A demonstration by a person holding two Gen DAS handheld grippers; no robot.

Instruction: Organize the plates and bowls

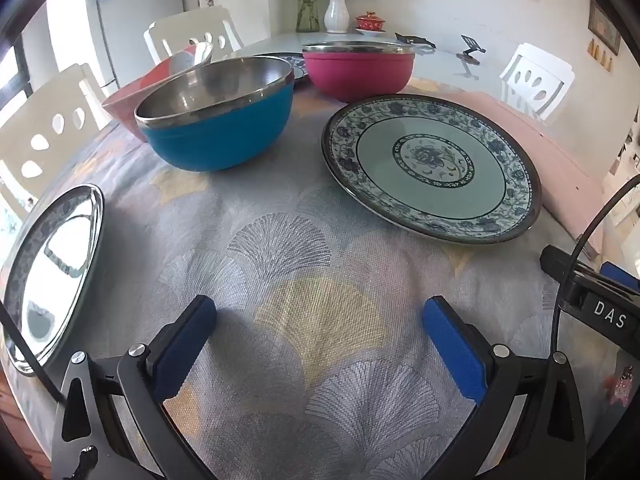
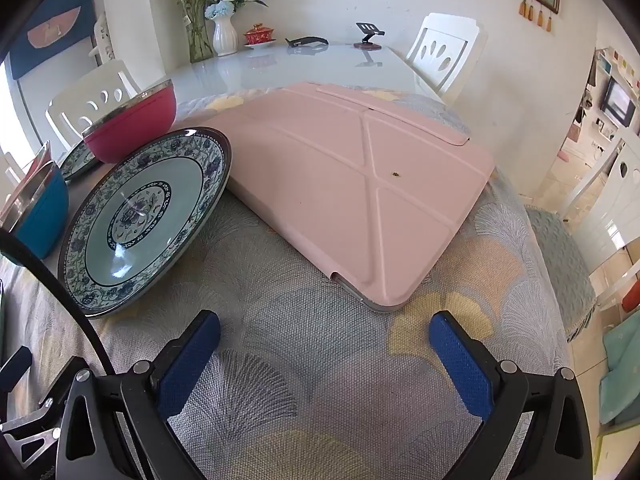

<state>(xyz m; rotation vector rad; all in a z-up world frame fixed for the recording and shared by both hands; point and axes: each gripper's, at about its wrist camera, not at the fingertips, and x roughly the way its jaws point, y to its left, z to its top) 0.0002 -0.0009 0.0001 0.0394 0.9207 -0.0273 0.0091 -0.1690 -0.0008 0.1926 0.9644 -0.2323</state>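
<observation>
The right hand-held gripper (image 2: 325, 354) hangs wide open over the bench (image 2: 304, 320), empty. A plate (image 2: 148, 220) lies left, seemingly touching a pink case (image 2: 352, 184).

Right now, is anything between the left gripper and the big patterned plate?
Nothing visible. Only bare tablecloth lies between the open left gripper and the patterned plate. The blue bowl stands off to the left, apart from the plate.

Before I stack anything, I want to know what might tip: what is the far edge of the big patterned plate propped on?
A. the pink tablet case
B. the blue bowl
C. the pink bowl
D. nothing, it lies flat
A: the patterned plate sits tilted, its rim resting on the edge of the pink tablet case.
</observation>
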